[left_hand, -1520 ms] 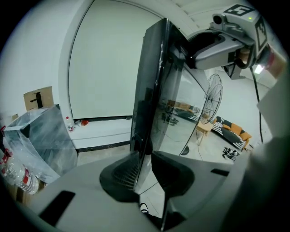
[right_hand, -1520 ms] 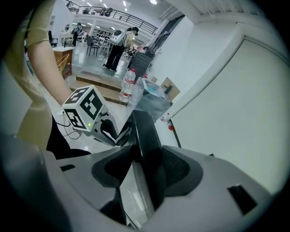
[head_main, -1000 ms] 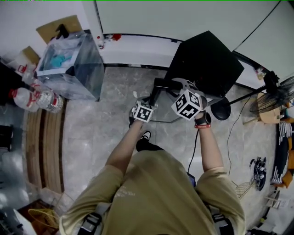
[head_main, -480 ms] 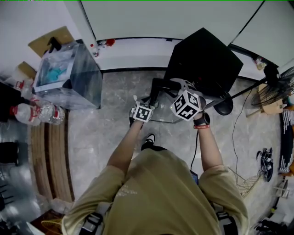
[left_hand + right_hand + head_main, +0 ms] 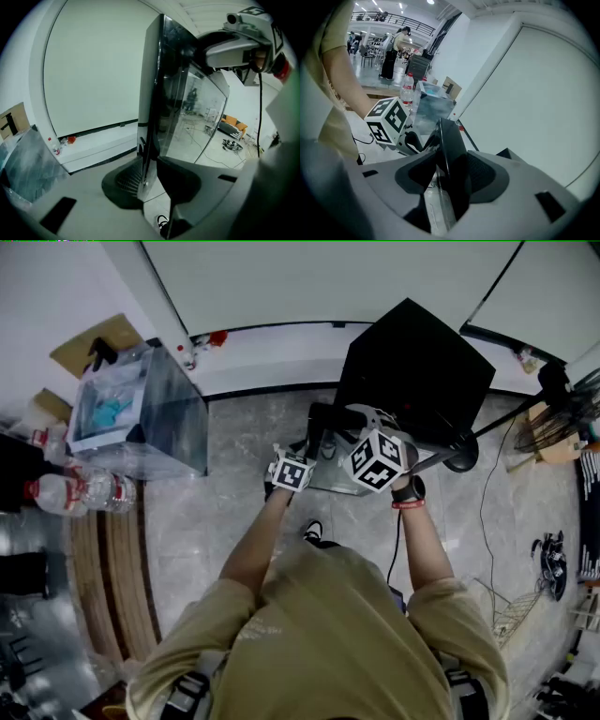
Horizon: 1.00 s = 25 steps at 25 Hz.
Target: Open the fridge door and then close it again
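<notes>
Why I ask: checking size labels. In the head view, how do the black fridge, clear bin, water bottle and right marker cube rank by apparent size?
Black fridge and clear bin: largest, too close to separate.
Water bottle and right marker cube: smaller, alike; the cube sits nearer the camera.

1 black fridge (image 5: 417, 371) w/ 1 fridge door (image 5: 152, 93); 2 grippers, i.e. left gripper (image 5: 150, 180) + right gripper (image 5: 450, 176), w/ 1 marker cube (image 5: 379, 461) ea.; 1 clear storage bin (image 5: 141, 413); min. 2 water bottles (image 5: 105, 491); 1 fan (image 5: 561, 423); 1 wristwatch (image 5: 406, 489); 1 cardboard sheet (image 5: 98, 337)
</notes>
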Motion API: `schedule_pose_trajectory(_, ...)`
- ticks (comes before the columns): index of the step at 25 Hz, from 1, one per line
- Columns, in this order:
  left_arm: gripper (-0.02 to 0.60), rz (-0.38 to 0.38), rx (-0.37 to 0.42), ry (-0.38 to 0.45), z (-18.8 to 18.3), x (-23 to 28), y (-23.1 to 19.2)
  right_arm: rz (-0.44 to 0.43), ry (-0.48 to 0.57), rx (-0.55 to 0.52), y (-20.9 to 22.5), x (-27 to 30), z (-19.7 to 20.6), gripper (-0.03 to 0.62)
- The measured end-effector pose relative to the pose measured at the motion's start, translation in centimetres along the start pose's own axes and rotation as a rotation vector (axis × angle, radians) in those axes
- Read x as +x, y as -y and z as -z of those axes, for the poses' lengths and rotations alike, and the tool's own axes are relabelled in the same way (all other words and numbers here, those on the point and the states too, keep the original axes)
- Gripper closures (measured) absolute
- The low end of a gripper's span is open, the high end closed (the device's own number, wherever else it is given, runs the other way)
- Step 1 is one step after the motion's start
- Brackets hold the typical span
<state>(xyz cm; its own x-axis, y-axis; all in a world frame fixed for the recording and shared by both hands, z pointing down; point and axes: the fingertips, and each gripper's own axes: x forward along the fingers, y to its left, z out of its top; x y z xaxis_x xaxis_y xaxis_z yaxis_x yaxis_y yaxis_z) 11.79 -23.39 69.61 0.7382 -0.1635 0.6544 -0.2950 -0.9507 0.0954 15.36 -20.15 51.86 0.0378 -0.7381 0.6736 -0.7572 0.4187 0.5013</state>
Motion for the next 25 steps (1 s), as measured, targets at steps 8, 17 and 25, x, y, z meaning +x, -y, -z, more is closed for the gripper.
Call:
schedule_pose_trajectory(8,0.484,0.032,0.006,-0.005,-0.8,1.2,-1.1,0.017,-0.010,0.027,1.2,1.2,0.2,0.378)
schedule_pose_trajectory(17,0.485,0.052,0.032,-0.023,-3.1,3.4,-2.0,0.056,-0.033,0.068,3.6,2.3,1.0,0.378)
schedule_pose_trajectory(25,0.485,0.111,0.081,-0.033,-4.8,5.6,-3.0,0.097,-0.064,0.109,5.9,3.6,1.5,0.378)
